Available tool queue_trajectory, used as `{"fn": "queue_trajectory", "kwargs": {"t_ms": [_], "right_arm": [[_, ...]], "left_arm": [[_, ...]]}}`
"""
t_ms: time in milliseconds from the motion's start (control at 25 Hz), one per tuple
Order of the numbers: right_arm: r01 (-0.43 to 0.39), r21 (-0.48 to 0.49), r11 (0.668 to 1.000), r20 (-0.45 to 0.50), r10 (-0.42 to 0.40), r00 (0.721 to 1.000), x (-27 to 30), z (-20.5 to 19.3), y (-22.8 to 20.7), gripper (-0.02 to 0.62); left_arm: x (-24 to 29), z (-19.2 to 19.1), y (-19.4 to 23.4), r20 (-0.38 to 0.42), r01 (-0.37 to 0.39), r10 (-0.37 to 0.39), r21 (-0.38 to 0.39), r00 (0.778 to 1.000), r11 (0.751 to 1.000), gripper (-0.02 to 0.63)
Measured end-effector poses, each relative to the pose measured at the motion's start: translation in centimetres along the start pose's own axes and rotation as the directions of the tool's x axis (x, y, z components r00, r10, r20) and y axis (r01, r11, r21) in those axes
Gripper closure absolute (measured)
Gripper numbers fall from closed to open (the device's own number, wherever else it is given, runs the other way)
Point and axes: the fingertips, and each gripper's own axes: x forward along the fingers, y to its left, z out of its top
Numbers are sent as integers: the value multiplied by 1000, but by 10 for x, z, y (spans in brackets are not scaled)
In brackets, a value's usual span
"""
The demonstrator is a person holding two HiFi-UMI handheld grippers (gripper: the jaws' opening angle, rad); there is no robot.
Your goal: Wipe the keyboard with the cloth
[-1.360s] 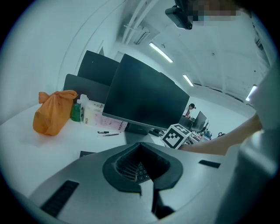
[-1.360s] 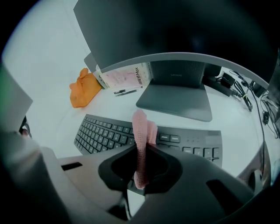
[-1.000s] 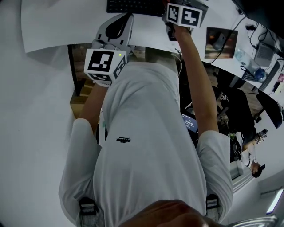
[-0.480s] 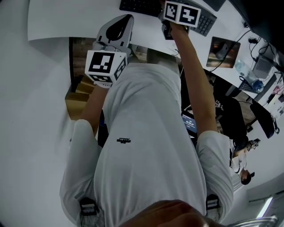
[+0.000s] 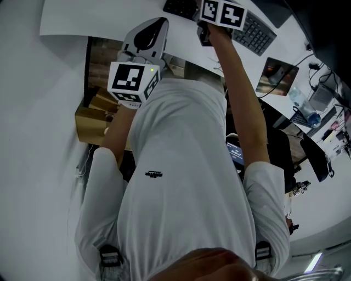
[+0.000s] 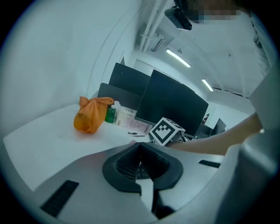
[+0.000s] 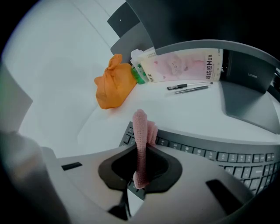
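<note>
The white table [image 5: 82, 16] curves across the top of the head view, and the person's white shirt [image 5: 186, 164] fills the middle of that view, both arms reaching forward to the table's edge. A dark monitor [image 6: 173, 103] stands at the back of the table. In front of it lies the grey keyboard [image 7: 210, 153], seen in the head view at the upper right of the table [image 5: 252, 33].

The left gripper [image 6: 140, 146] is held near the table's front edge, to the left of the other gripper. Its jaws are pressed together with nothing between them. The right gripper [image 7: 140, 148] is over the left end of the keyboard, and its jaws are clamped on the pink cloth [image 7: 141, 127]. The cloth stands in a narrow fold between the jaws and juts out past their tips over the keyboard's left corner. Whether it touches the keys cannot be told.

Beyond the keyboard, an orange bag [image 7: 114, 85] with a knotted top sits on the table. Just beside it stand a pale printed pack [image 7: 179, 65] and a small green bottle [image 7: 139, 74], the bottle between the bag and the pack. Two pens [image 7: 188, 87] lie side by side on the bare table in front of the pack.
</note>
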Motion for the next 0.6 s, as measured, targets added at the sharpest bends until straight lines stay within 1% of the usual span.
{"fn": "queue_trajectory", "kwargs": {"t_ms": [160, 360, 440, 520, 600], "right_arm": [[-26, -27, 999, -10, 25, 1000, 13, 6, 17, 563], [-58, -33, 998, -5, 58, 998, 23, 10, 38, 563], [-124, -61, 990, 4, 125, 992, 25, 10, 55, 563], [-219, -104, 970, 47, 225, 973, 21, 14, 76, 563], [-284, -107, 953, 73, 292, 954, 15, 15, 90, 563]], "left_arm": [[-5, -1, 11, 6, -32, 32, -15, 999, 999, 588], [-13, -2, 21, 9, -63, 63, -30, 998, 998, 588], [-15, -2, 24, 10, -71, 71, -36, 997, 997, 588], [-18, -4, 26, 11, -75, 75, -40, 997, 996, 588], [-19, -5, 28, 10, -76, 76, -42, 997, 996, 588]]}}
